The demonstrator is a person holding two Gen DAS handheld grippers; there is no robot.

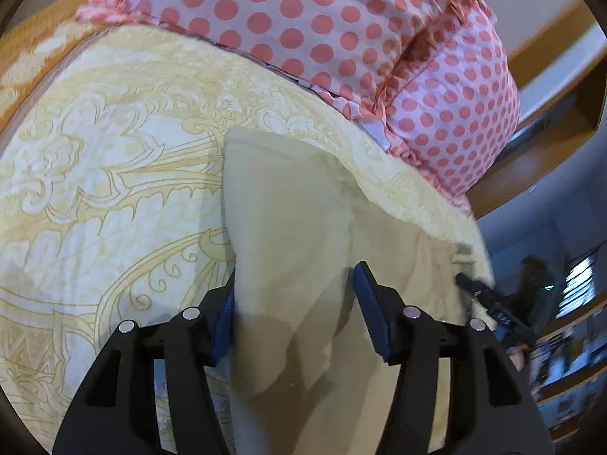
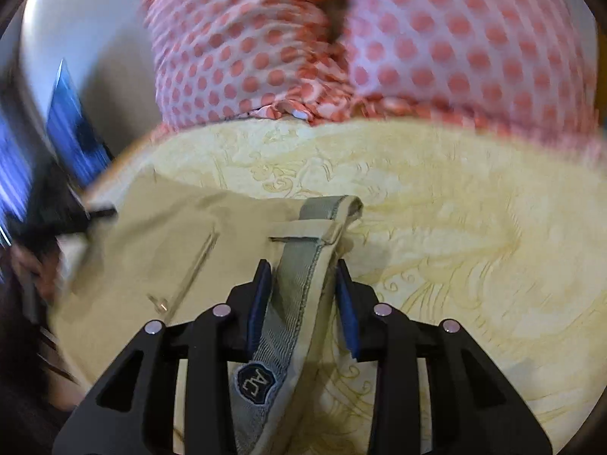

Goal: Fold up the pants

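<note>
Beige pants point(image 1: 296, 220) hang bunched over a cream patterned bedspread point(image 1: 114, 174). My left gripper point(image 1: 294, 284) has a fold of the pants between its blue pads, jaws partly closed on the cloth. In the right wrist view my right gripper point(image 2: 303, 276) holds the pants' waistband point(image 2: 299, 265), grey lining and a dark badge showing, with the pants' beige body point(image 2: 159, 235) spreading left. The right gripper also shows at the pants' right edge in the left wrist view point(image 1: 470, 284). The left gripper shows blurred at the left of the right wrist view point(image 2: 95, 214).
Pink pillows with coral dots point(image 1: 341, 38) lie along the far side of the bed, also in the right wrist view point(image 2: 417, 45). Wooden shelving point(image 1: 550, 174) stands to the right of the bed. The bedspread point(image 2: 474, 227) stretches to the right.
</note>
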